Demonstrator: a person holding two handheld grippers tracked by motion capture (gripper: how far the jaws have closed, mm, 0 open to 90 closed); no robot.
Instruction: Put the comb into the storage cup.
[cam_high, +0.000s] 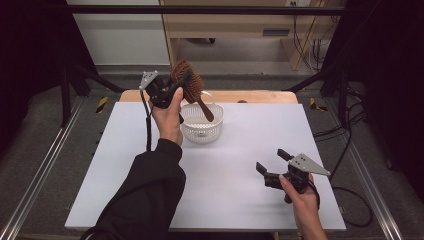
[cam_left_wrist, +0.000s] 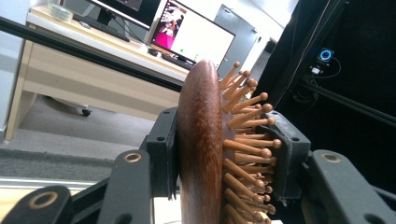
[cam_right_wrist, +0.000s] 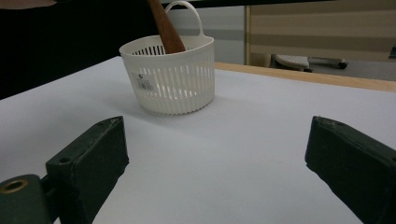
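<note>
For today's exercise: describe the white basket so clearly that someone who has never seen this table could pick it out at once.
Start at the white table and look toward its far edge, near the middle. There stands the white basket, round, with slotted plastic walls and a loop handle. What sets it apart is the wooden hairbrush whose handle dips into it, its head gripped by the left claw.

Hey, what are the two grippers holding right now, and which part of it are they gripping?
The left gripper holds the wooden hairbrush by its head, clamped across back and bristles, handle pointing into the white basket. The right gripper is open and holds nothing.
</note>
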